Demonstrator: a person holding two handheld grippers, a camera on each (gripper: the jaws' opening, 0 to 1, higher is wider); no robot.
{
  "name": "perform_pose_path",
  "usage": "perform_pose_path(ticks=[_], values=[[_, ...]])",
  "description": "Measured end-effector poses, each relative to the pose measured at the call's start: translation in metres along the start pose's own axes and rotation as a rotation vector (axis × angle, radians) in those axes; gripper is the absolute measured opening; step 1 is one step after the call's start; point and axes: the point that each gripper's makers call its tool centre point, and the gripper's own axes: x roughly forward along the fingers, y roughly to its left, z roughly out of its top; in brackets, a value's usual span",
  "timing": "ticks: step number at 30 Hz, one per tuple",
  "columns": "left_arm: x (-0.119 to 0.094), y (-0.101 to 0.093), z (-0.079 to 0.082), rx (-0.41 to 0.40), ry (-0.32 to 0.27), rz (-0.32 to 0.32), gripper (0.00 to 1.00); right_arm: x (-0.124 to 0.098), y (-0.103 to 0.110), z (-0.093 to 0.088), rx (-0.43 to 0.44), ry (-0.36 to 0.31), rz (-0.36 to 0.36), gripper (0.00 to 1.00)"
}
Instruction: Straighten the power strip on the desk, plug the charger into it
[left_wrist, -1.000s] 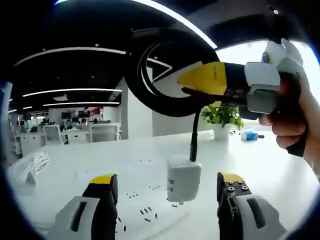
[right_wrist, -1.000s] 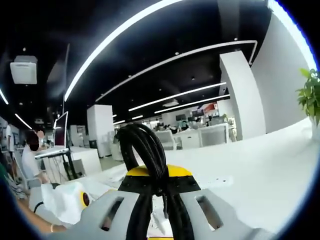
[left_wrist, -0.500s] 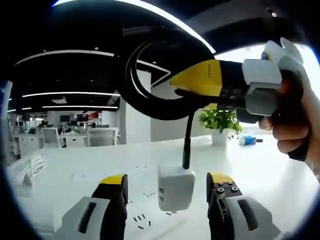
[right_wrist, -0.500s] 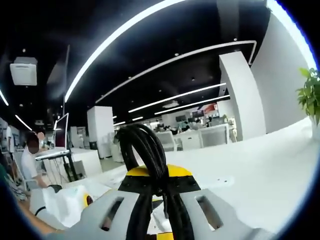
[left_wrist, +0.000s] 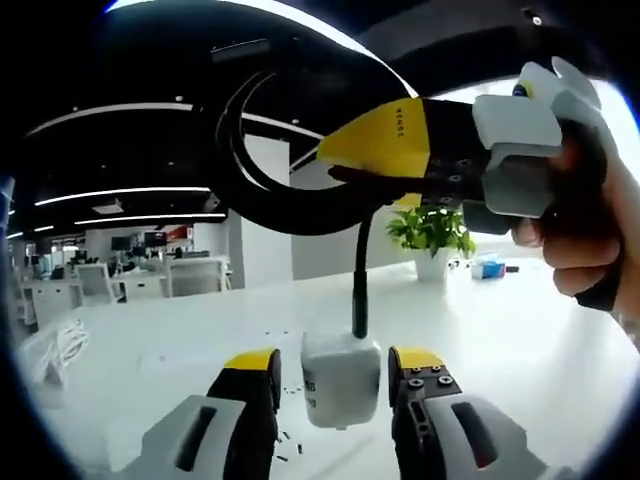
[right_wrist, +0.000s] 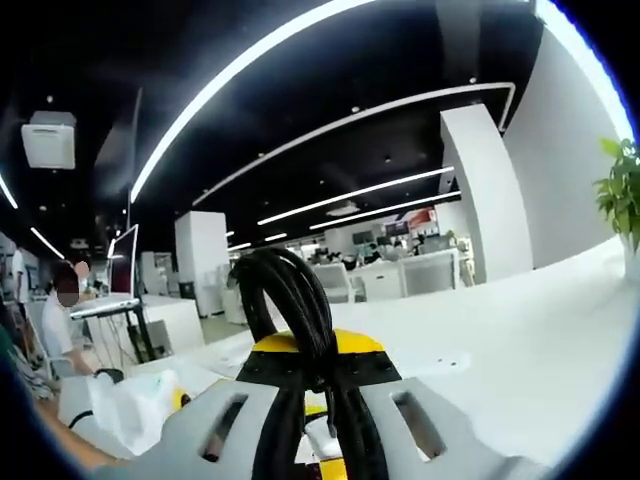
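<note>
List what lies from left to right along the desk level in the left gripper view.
White cable bundle → left gripper's left jaw → white charger between the jaws → its right jaw → potted plant → blue item → person's hand on the right gripper.

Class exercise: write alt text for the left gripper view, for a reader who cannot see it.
A white charger hangs by its black cable between the left gripper's yellow-tipped jaws, above a white power strip. The right gripper, hand-held, pinches the looped cable.

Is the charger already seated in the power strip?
No: the charger hangs by its cable from the right gripper, above the power strip.
</note>
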Motion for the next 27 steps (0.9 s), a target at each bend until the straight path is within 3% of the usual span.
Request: perform_pose_path(ticks=[6, 13, 21, 27], values=[[0.0, -0.002, 0.0, 0.024, 0.008, -0.029, 0.3, -0.002, -0.001, 0.0, -0.002, -0.001, -0.001, 0.07], [0.001, -0.006, -0.004, 0.03, 0.021, -0.074, 0.29, -0.004, -0.002, -0.003, -0.017, 0.009, -0.006, 0.07], [0.003, -0.015, -0.01, 0.028, 0.077, -0.246, 0.28, -0.006, -0.004, -0.006, -0.03, 0.015, -0.013, 0.07], [0.002, -0.015, -0.011, 0.081, 0.106, -0.357, 0.27, -0.007, -0.002, -0.009, -0.034, 0.019, -0.008, 0.07]])
